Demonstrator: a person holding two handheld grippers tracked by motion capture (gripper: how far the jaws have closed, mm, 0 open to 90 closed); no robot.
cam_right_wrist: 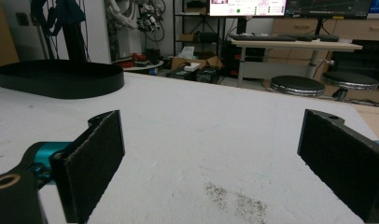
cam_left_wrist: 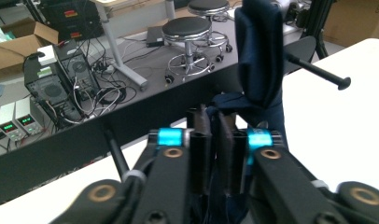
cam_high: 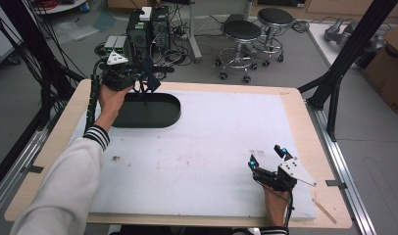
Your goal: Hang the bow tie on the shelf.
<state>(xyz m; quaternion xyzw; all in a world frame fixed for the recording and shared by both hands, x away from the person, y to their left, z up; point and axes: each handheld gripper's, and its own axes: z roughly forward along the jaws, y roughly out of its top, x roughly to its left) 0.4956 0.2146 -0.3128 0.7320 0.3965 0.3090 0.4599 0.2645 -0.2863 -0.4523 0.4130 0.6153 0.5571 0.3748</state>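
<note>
My left gripper [cam_high: 146,79] hovers over the far left end of a black oval tray [cam_high: 167,115] at the table's back left. Its jaws stand close together on a dark navy cloth [cam_left_wrist: 260,56], which rises above the fingertips in the left gripper view [cam_left_wrist: 214,122] and also hangs below them. A black rod with a knobbed end [cam_left_wrist: 318,73] sticks out beside the cloth. My right gripper [cam_high: 266,155] rests near the front right of the white mat, open, with nothing between its pads [cam_right_wrist: 211,163]. The tray [cam_right_wrist: 61,79] lies far ahead to its left.
A white mat [cam_high: 211,147] covers the wooden table [cam_high: 305,127]. A dark smudge [cam_right_wrist: 234,198] marks the mat just ahead of the right gripper. Beyond the far edge stand computer towers [cam_high: 148,29] with cables, and two black stools [cam_high: 241,32].
</note>
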